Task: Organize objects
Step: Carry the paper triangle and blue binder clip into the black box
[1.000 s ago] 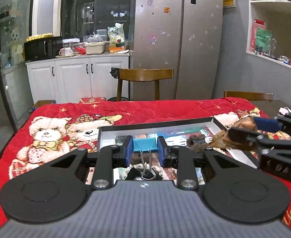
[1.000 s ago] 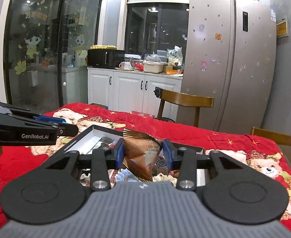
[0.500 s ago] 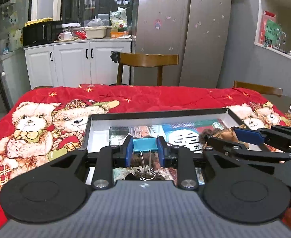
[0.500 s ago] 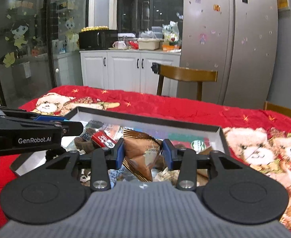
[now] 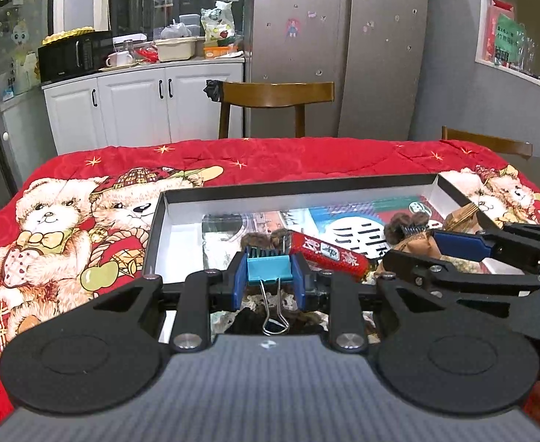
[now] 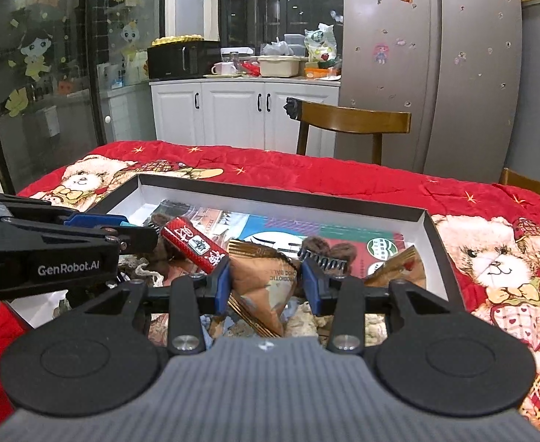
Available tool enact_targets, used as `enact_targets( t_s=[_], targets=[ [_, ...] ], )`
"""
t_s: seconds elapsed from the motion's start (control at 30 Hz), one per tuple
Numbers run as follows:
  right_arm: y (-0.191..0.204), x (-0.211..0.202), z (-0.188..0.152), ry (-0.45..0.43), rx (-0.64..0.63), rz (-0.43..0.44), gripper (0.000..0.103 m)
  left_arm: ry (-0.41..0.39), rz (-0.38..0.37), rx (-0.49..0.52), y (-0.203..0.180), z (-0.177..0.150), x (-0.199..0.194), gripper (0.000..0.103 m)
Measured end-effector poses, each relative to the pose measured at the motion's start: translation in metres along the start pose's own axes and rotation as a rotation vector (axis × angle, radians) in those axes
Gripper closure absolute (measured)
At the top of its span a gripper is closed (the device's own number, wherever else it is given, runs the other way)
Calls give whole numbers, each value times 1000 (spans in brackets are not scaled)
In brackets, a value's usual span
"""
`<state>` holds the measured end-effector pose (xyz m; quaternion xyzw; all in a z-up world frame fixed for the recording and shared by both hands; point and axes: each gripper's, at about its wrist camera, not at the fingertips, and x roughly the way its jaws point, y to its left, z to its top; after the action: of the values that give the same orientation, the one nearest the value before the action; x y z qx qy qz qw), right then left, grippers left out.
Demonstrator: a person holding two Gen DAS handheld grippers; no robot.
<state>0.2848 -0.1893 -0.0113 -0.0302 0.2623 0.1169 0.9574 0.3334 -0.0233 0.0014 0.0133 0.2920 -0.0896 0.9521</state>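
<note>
Over the last second both wrist views have dropped from above the red teddy-bear quilt to low over the shallow black-rimmed box, so its clutter now fills the near field; I judge both loads are about to be set down inside it, with release the step left.

The left gripper has its jaws clamped on a blue binder clip, over the near left part of the box; the clip's blue body faces far, its wire handles trail near and downward, so its long axis runs near to far.

The right gripper has its jaws closed on a brown snack packet, over the near middle; its crimped top edge lies far, a pointed corner aims near and down; a red wrapped bar lies just far-left of it, slanting far-left to near-right.
</note>
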Motion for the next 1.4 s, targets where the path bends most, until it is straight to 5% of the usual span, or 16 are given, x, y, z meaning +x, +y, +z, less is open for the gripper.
enact_targets(
  t_s=[0.63,0.87,1.03,1.07,1.17,1.4],
  targets=[
    [6,4,-6,18,-34,9,58,5,26,32,-6,-3,3,72],
    [2,3,-7,3,-27,1,40,-6,28,36,-6,-4,1,72],
    [0,1,-6,-4,-20,4,38,-18,32,25,-4,-3,-3,71],
    [0,0,-6,-7,-21,4,36,-21,32,22,-4,-2,-4,69],
    [1,-3,-5,-16,-24,3,34,-36,32,14,-4,-1,-8,37],
    [4,-16,-1,-47,-27,-4,31,-75,26,11,-8,4,-25,33]
  ],
)
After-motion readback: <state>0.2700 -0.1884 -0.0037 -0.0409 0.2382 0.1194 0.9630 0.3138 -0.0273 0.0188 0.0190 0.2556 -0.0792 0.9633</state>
